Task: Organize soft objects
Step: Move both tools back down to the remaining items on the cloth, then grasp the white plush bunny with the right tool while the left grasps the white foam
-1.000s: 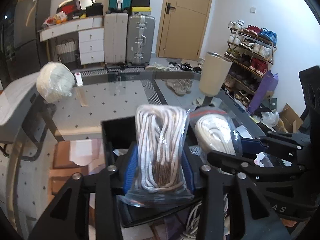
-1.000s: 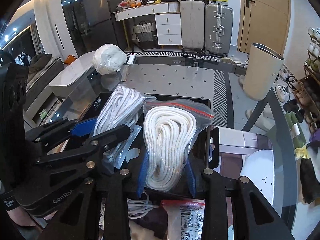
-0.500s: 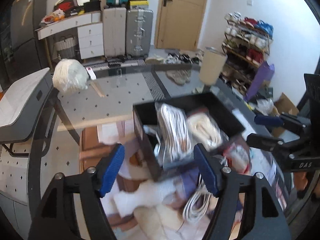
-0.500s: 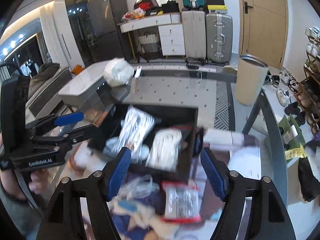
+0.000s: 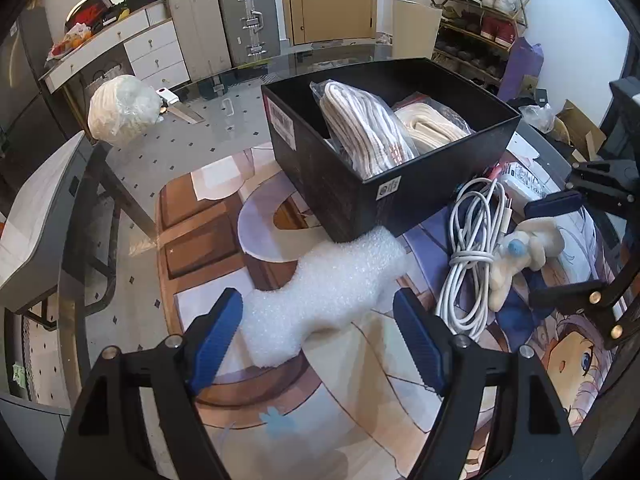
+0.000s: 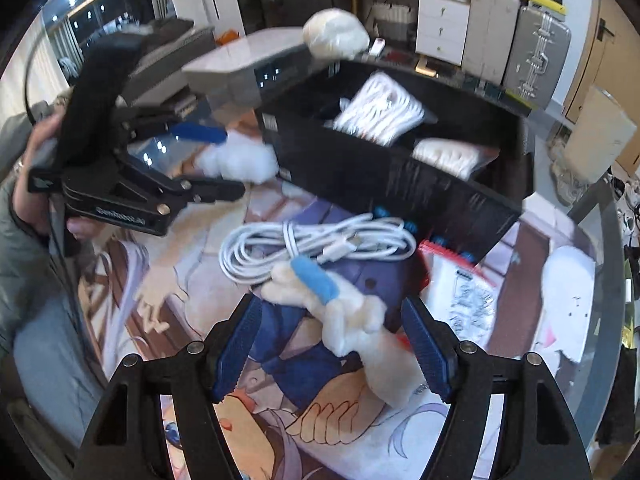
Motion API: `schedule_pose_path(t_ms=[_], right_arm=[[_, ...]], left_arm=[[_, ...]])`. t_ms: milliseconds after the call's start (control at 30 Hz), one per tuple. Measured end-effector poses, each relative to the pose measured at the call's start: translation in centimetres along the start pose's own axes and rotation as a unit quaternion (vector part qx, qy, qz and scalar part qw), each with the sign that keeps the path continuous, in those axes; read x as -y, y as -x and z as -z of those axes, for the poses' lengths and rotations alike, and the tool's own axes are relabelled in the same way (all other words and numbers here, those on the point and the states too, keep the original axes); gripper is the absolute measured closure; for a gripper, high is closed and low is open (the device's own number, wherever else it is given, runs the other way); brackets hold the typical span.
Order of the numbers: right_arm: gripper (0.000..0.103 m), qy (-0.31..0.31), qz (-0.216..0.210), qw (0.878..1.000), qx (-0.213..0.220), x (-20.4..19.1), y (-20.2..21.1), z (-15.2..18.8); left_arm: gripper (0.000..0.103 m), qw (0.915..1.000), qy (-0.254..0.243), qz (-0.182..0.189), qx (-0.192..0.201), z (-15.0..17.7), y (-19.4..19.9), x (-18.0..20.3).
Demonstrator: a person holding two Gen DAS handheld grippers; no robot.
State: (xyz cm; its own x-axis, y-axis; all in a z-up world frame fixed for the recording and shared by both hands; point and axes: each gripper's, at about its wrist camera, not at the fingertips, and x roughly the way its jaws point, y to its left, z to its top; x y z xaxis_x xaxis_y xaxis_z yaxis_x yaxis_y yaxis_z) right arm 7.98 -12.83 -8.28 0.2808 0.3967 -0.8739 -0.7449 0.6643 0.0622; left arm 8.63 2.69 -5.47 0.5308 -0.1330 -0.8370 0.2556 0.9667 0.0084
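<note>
Both grippers are over the glass tabletop (image 5: 132, 160) now, each lined up on its own target. The left gripper (image 5: 318, 336) has its jaws opening, and the white, lumpy foam-wrap piece (image 5: 320, 292) lies between them on the printed cartoon mat (image 5: 224, 240), one end tucked against the near corner of the black rectangular cardboard box (image 5: 336, 184). No pad presses on it yet.

The right gripper (image 6: 330, 344) stands wide and empty, straddling the cream plush toy with a blue patch (image 6: 340, 312), which lies on the mat just in front of the box, touching the coiled white charging cable (image 6: 312, 244).

In the box already: two clear bags of white rope (image 5: 360, 128), side by side against its far-right end, with free space at the left end.

How to do this well, as I judge it: the foam is springy, so the left should come down around its narrow waist and close gently until it gives a little. It should lift clear of the box corner before swinging over the wall. On the right, the risk is the cable: close on the plush body, away from the coil, or a loop may come up with it. The right view is blurred, so the exact gap there is hard to call.
</note>
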Motion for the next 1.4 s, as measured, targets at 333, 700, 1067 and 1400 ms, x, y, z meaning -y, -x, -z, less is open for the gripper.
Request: schedule_pose_path(t_ms=[333, 700, 1067, 1400], right_arm=[[0.029, -0.002, -0.061, 0.997, -0.054, -1.6, 0.9, 1.8], [0.074, 0.013, 0.018, 0.998, -0.055, -1.7, -0.8, 0.7], [0.073, -0.038, 0.005, 0.997, -0.06, -0.5, 0.6, 1.0], [0.051, -0.03, 0.043, 0.997, -0.049, 0.1, 1.2, 0.9]], left_arm=[[0.025, 0.9982, -0.027, 0.05, -0.018, 0.9, 3.2, 1.5], [0.054, 0.9979, -0.011, 0.036, -0.053, 0.1, -1.4, 0.4], [0.034, 0.9956, -0.045, 0.058, -0.058, 1.2, 1.9, 3.6], [0.025, 0.9967, -0.045, 0.05, -0.044, -1.6, -1.2, 3.4]])
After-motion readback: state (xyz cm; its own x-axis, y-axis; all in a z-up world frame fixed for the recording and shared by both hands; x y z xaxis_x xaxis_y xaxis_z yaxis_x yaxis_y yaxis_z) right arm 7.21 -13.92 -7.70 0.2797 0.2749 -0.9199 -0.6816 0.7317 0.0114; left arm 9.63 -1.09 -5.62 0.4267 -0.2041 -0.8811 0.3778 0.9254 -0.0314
